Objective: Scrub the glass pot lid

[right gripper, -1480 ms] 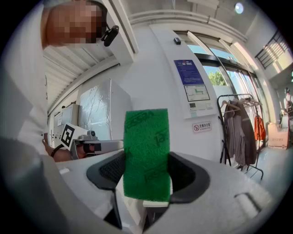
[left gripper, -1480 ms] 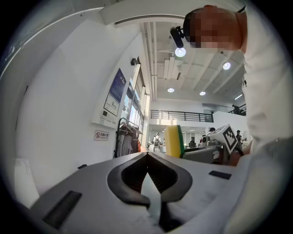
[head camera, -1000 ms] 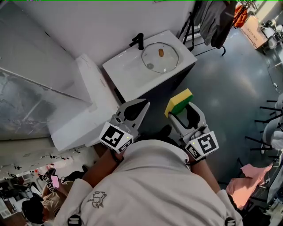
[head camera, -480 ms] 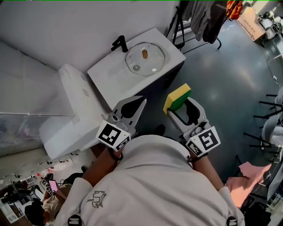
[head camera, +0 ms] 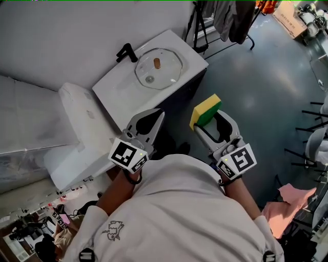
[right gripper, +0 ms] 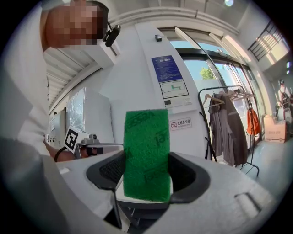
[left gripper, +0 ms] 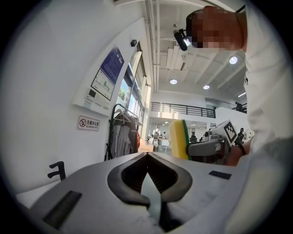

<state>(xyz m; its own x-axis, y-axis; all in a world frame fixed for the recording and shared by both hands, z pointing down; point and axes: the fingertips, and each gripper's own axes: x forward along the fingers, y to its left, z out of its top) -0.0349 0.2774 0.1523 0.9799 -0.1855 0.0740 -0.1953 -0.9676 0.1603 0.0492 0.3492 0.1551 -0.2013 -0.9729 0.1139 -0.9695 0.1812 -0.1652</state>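
Observation:
The glass pot lid (head camera: pixel 166 71) with a brown knob (head camera: pixel 157 62) lies in the round basin of a white sink unit (head camera: pixel 118 84), ahead of both grippers in the head view. My right gripper (head camera: pixel 207 121) is shut on a yellow and green sponge (head camera: pixel 206 109), whose green face fills the middle of the right gripper view (right gripper: pixel 146 155). My left gripper (head camera: pixel 160 113) is shut with nothing in it, its tips meeting in the left gripper view (left gripper: pixel 147 153). Both grippers hang level in the air short of the sink's near edge, side by side.
A black faucet (head camera: pixel 124 51) stands at the sink's back left. A white boxy appliance (head camera: pixel 77 135) sits left of the sink. Garments hang on a rack (head camera: pixel 230 15) behind it. Grey floor lies to the right, with a pink cloth (head camera: pixel 287 207) and chair legs (head camera: pixel 312 123).
Both grippers have moved forward together towards the sink unit, which now sits closer to them and further left in the head view. The sponge stays gripped.

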